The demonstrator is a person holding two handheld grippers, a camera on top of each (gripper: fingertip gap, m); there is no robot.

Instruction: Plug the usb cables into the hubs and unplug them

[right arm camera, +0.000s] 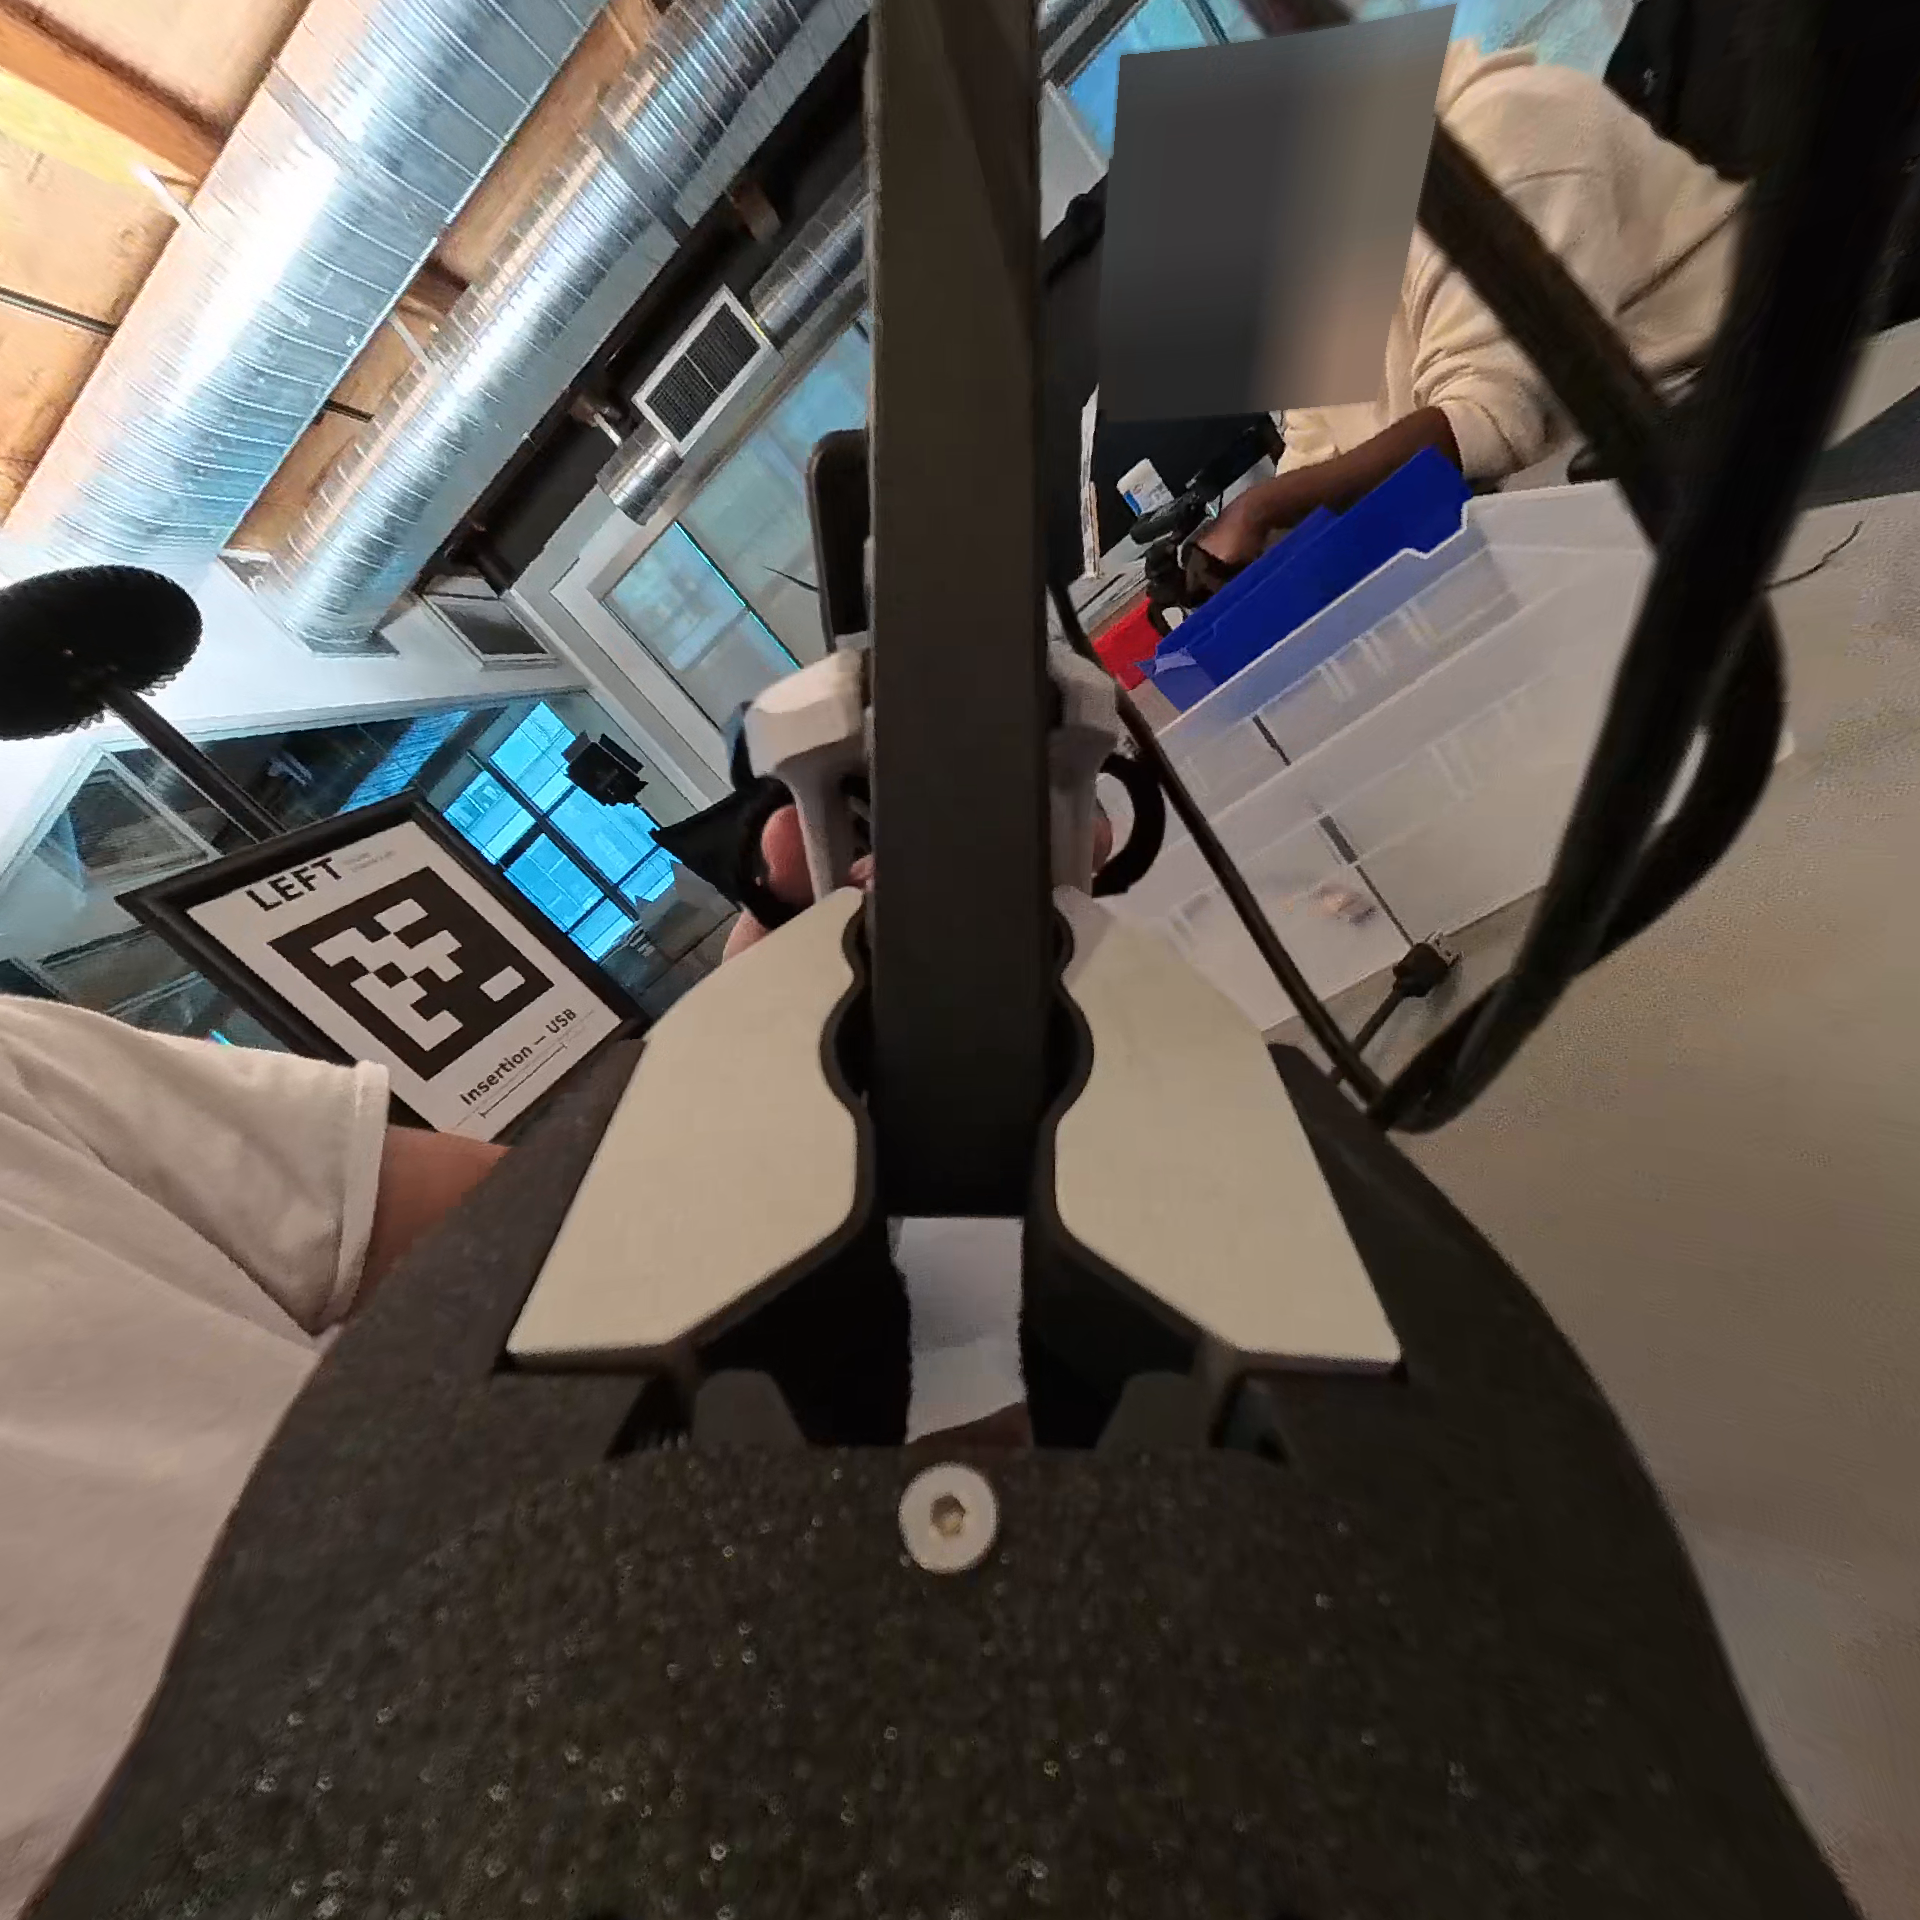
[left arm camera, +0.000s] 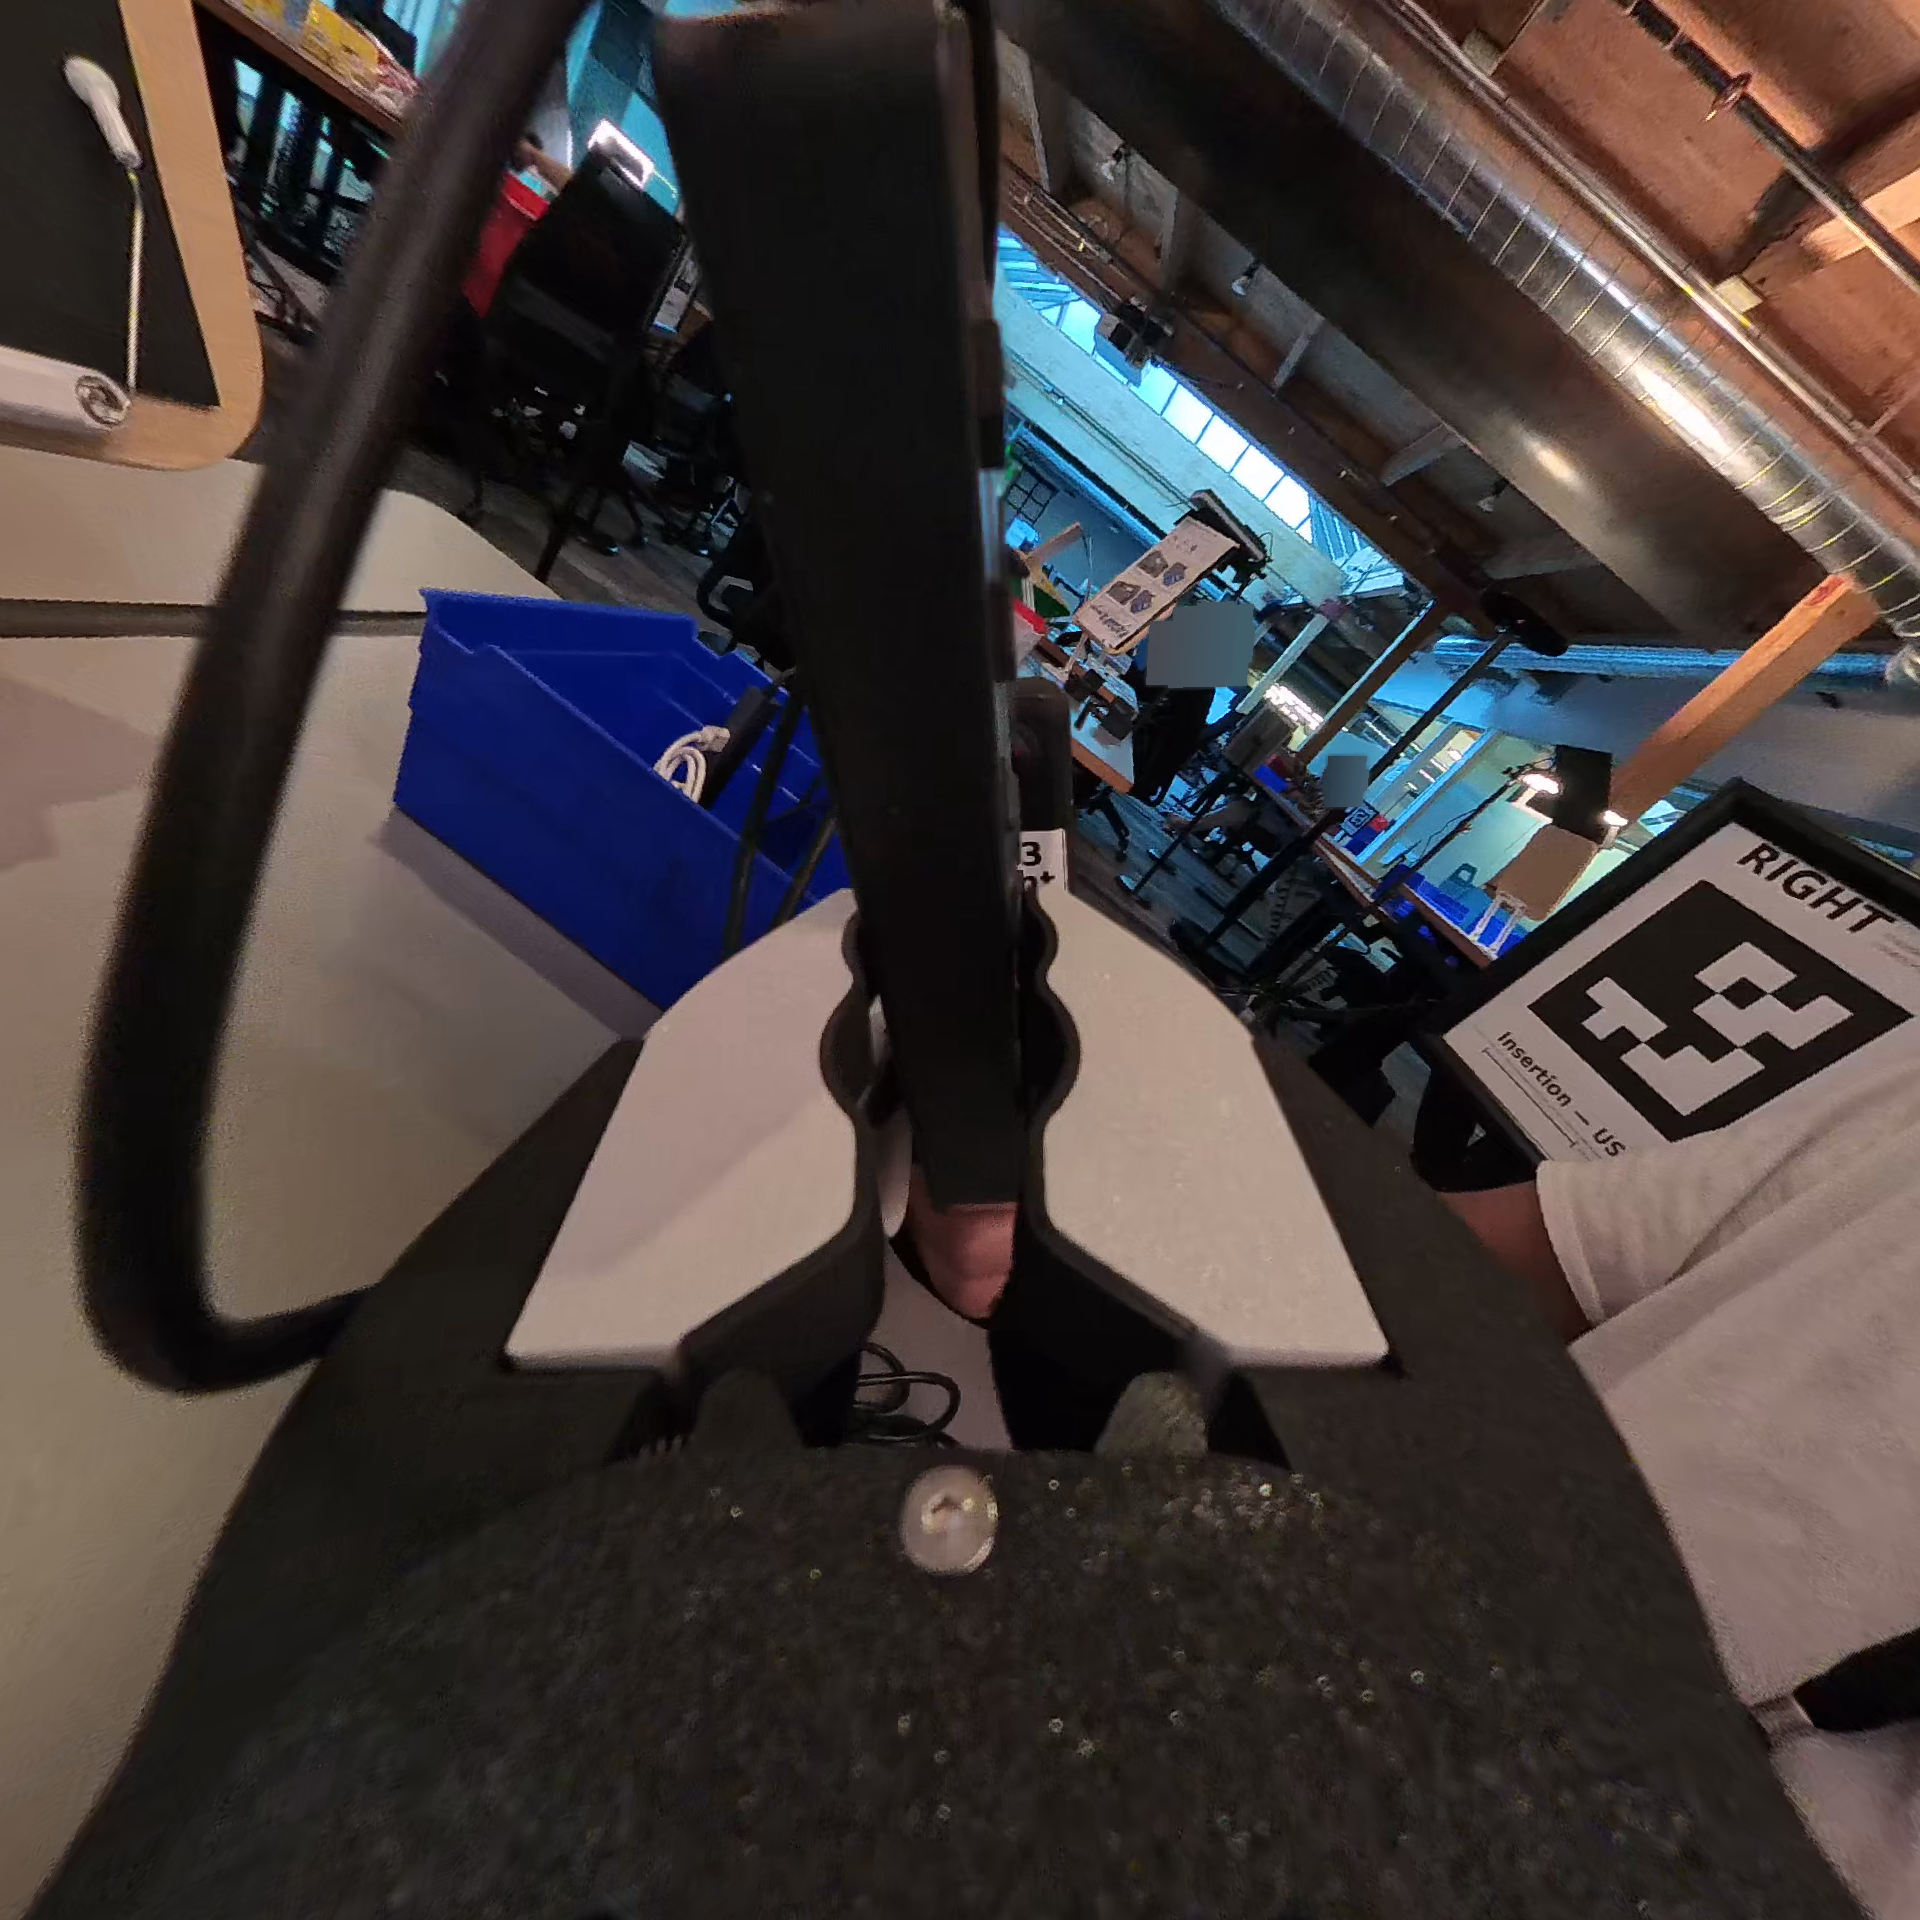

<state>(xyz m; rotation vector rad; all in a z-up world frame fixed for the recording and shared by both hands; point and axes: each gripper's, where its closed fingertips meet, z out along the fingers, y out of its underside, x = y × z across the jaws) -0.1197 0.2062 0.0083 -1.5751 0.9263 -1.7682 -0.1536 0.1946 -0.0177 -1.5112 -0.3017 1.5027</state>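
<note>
My left claw [left arm camera: 951, 1049] is clamped on a long flat black hub [left arm camera: 862, 520], its pads pressed against both faces. The hub stands up between the fingers and runs off the top edge of the left wrist view. A thick black cable [left arm camera: 208, 831] loops wide to the left of it, over the pale bench [left arm camera: 312, 1039], and curves back under my claw body. Beyond the loop a blue bin [left arm camera: 582, 769] sits on the bench with a white coiled cord [left arm camera: 686, 764] inside; the bench edge falls away just behind it.

My right claw [right arm camera: 956, 1049] is likewise closed on a dark flat bar, the hub [right arm camera: 951, 520], upright between the pads. To its right, black cables [right arm camera: 1662, 831] hang in a bundle, and a loose plug [right arm camera: 1418, 971] lies on the bench [right arm camera: 1610, 1299] just beside clear plastic bins [right arm camera: 1403, 748]. A framed marker card [right arm camera: 416, 966] stands to the left.
</note>
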